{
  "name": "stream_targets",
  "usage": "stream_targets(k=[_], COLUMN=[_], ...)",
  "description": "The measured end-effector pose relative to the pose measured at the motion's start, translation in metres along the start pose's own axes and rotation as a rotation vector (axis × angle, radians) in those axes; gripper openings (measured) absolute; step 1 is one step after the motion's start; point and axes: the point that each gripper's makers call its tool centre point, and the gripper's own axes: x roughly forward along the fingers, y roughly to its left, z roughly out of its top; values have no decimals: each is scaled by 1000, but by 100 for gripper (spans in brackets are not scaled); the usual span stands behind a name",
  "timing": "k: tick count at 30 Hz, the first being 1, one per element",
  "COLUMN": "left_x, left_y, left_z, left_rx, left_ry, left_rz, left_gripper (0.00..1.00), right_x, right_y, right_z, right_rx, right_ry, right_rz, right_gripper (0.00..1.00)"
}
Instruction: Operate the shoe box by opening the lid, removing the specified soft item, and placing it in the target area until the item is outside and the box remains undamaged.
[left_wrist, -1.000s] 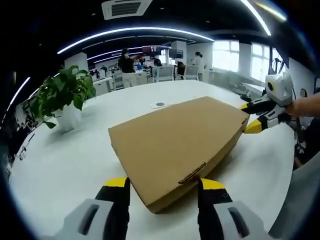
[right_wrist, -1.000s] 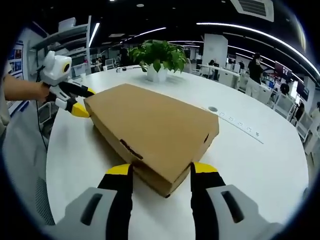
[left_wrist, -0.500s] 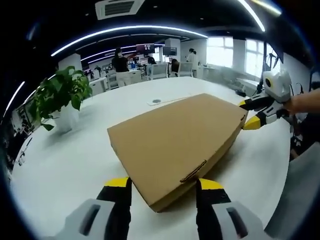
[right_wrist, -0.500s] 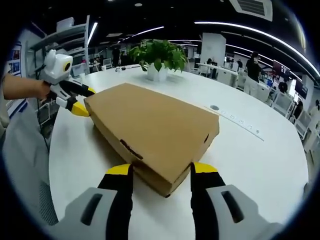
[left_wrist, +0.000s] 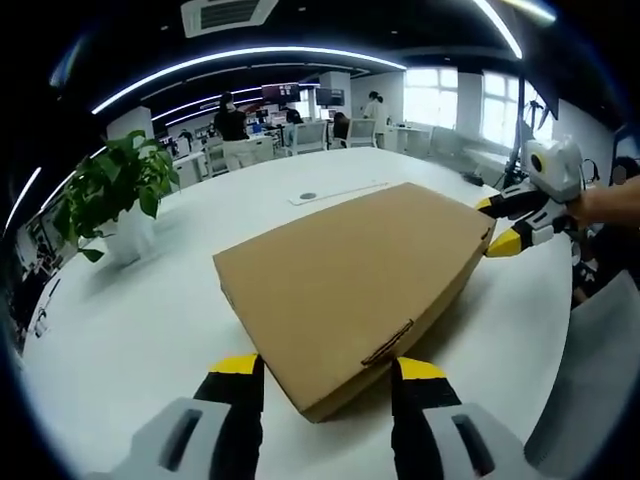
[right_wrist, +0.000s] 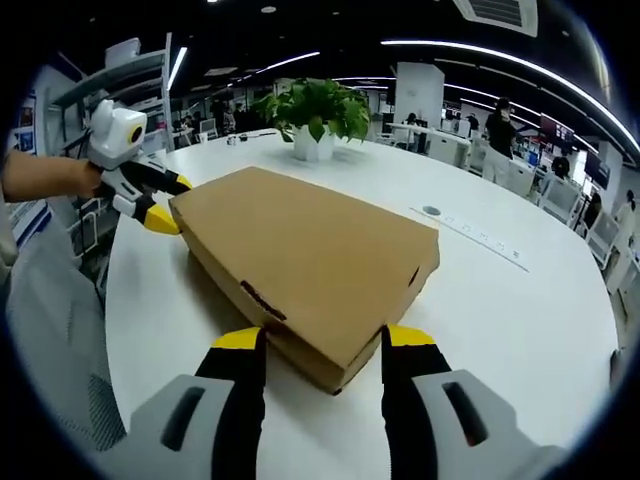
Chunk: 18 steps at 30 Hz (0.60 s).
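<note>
Each gripper straddles an opposite corner of the flat brown cardboard shoe box (left_wrist: 350, 285) lying closed on the round white bench (left_wrist: 130, 320): left gripper (left_wrist: 322, 372) and right gripper (right_wrist: 318, 345) both spread open, likely bracing to lift the lid. Beyond, a potted green plant (right_wrist: 315, 115) stands well apart, obstructing nothing.

Shoe box (left_wrist: 350, 290): lid lay shut, contents hidden; near corner sat between the left gripper (left_wrist: 322, 372) jaws, its underside unseen. Flap tab (left_wrist: 387, 345): detail too small to read. Right gripper (right_wrist: 312, 345): box corner between its jaws, contact unclear. Person's hand (left_wrist: 610, 205): cut off at the edge. Distant people (left_wrist: 232, 120): blurred.
</note>
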Motion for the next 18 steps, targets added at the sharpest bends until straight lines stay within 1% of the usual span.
stream_targets(k=[9, 18], left_x=[-9, -20], left_y=[3, 5], left_z=[-7, -16], left_rx=[19, 37], left_ry=[12, 30], left_rz=[-26, -45], left_gripper=[50, 50], right_x=[-3, -8], right_y=[14, 33], right_z=[-1, -5], right_rx=[8, 8], right_ry=[3, 2], right_rz=[-9, -22], right_gripper=[42, 41])
